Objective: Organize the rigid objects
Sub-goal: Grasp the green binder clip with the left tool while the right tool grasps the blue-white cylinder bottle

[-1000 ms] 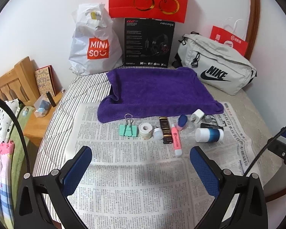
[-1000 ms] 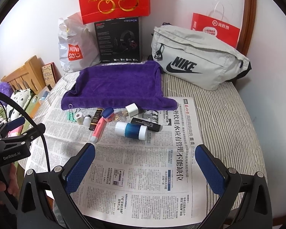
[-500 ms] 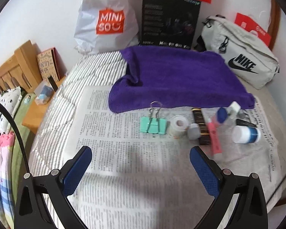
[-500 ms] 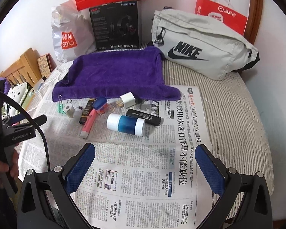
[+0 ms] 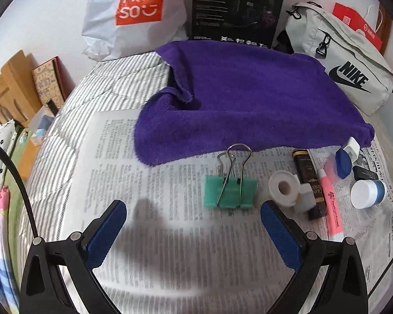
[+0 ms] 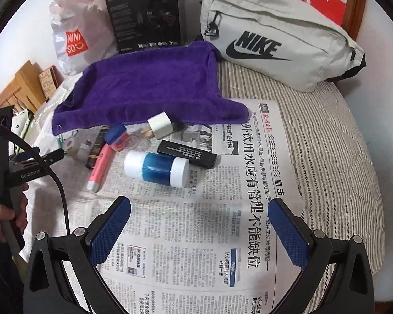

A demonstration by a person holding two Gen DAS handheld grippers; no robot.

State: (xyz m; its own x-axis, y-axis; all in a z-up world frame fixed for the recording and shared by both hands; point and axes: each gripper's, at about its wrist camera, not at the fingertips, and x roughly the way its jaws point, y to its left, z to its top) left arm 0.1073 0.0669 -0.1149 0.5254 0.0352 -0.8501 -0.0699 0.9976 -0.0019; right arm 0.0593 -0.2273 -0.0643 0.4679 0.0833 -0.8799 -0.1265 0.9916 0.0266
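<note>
Small items lined up on newspaper, both grippers empty

Left gripper (image 5: 192, 213) spread wide, nothing between the blue pads (image 5: 106, 231), low over the newspaper (image 5: 154, 256). Green binder clip (image 5: 229, 192) lies just ahead of it, wire handles pointing toward the purple towel (image 5: 249, 96). Right of the clip: tape roll (image 5: 284, 187), small white cap (image 5: 307, 197), dark tube (image 5: 310, 180), pink highlighter (image 5: 330, 196), all close together in a row.

Right gripper (image 6: 199, 216) also wide apart and empty, over the newspaper's printed headlines. Blue bottle (image 6: 156, 168) with white ends lies on its side just ahead of it. Black stick (image 6: 187, 153) sits just behind the bottle, white charger (image 6: 159, 125) beyond that at the towel's edge, blue-lidded case (image 6: 116, 136) to the left, touching the highlighter tip.

Person's hand (image 6: 5, 214) grips the left tool's handle at the left edge. Nike bag (image 6: 277, 39), Miniso bag (image 5: 133, 13) and black box (image 5: 237, 10) stand against the wall behind the towel.
</note>
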